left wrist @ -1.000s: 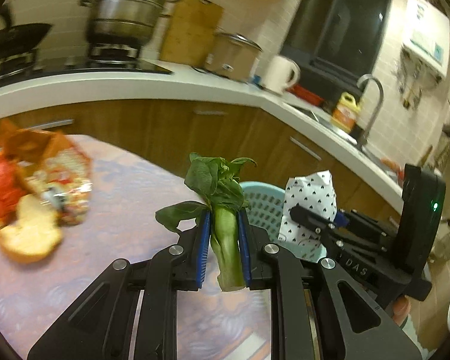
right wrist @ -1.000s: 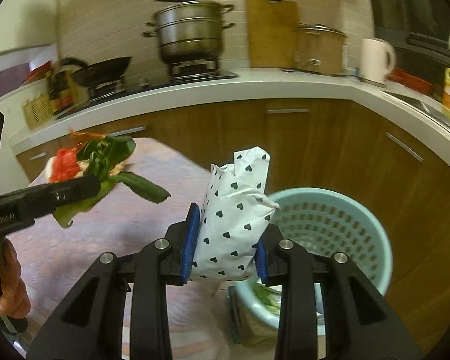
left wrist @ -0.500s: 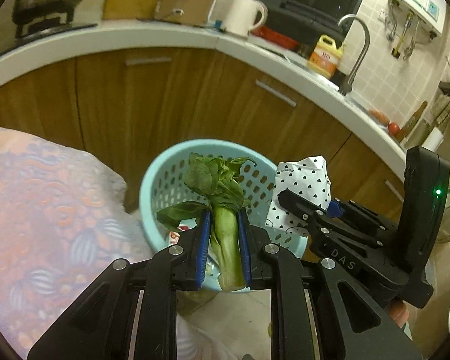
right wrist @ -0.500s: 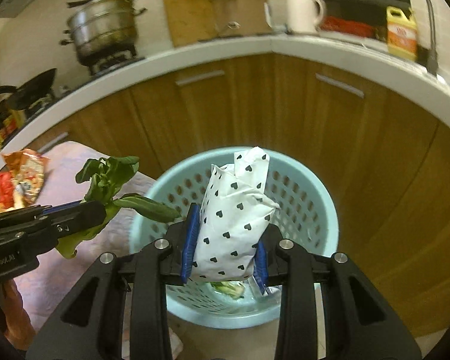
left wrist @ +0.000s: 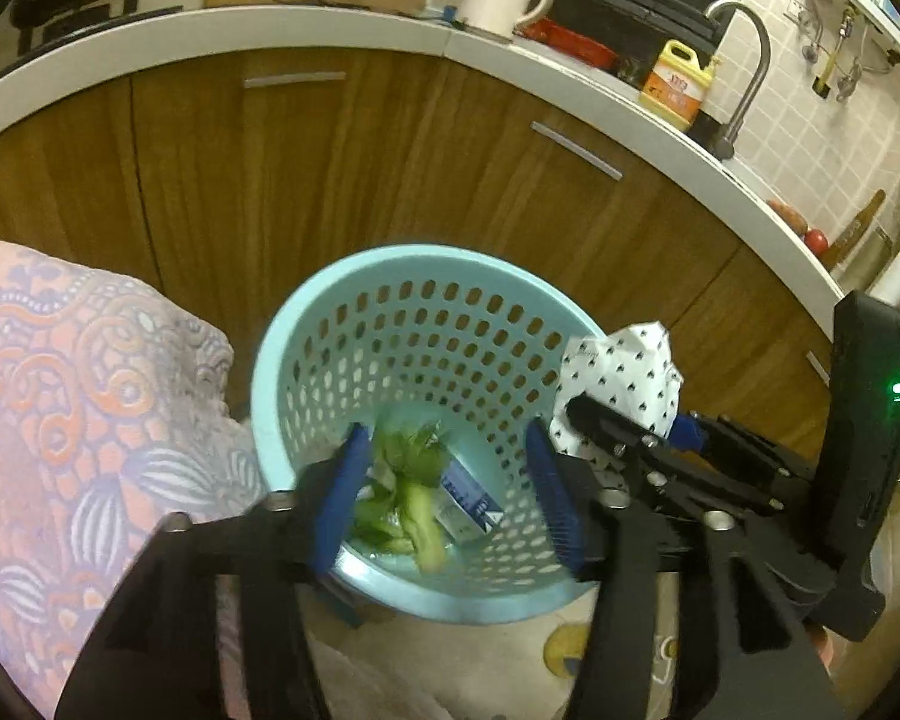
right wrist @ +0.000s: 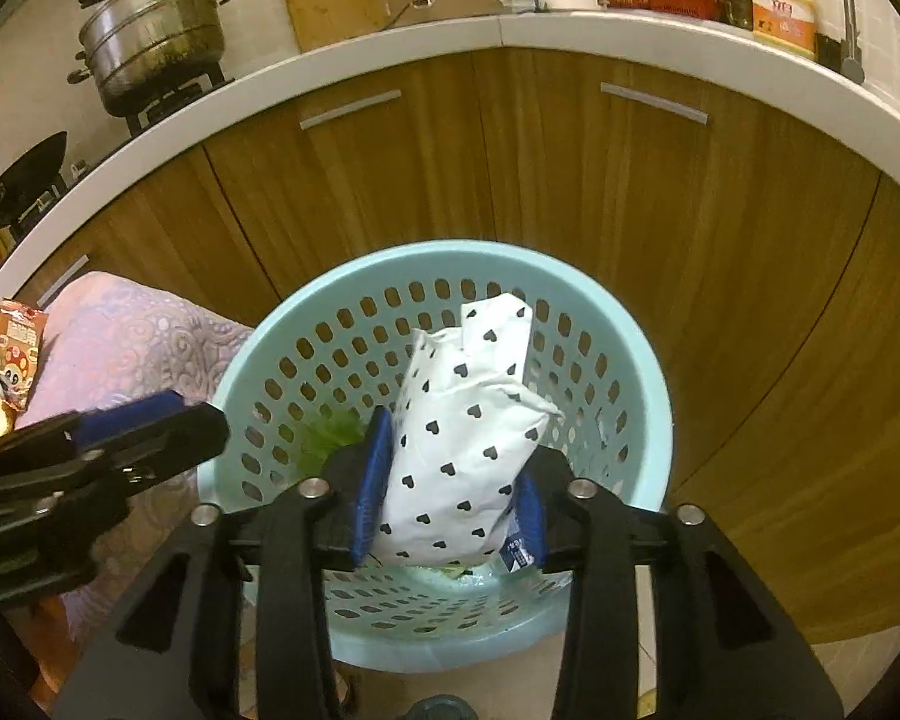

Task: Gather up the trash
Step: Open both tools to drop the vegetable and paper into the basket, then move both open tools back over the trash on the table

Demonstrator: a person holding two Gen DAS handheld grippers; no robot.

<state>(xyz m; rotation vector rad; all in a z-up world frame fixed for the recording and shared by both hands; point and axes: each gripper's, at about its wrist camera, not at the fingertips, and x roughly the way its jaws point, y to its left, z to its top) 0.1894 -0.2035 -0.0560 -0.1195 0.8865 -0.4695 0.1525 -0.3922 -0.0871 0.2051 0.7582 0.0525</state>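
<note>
Your left gripper (left wrist: 444,492) has its fingers (left wrist: 336,498) spread wide, released and empty, poised over the mouth of the blue basket (left wrist: 306,324). The bok choy (left wrist: 417,510) lies on the basket floor beside a small carton (left wrist: 468,504). Your right gripper (right wrist: 450,486) has its fingers clenched on the heart-print bag (right wrist: 468,426), held upright above the same basket (right wrist: 642,360), angled downward. The basket stands beside the cloth-covered bench (left wrist: 60,390).

A pale blue basket (right wrist: 642,372), a white bag with black hearts (right wrist: 468,432), and green vegetable (left wrist: 414,504).
</note>
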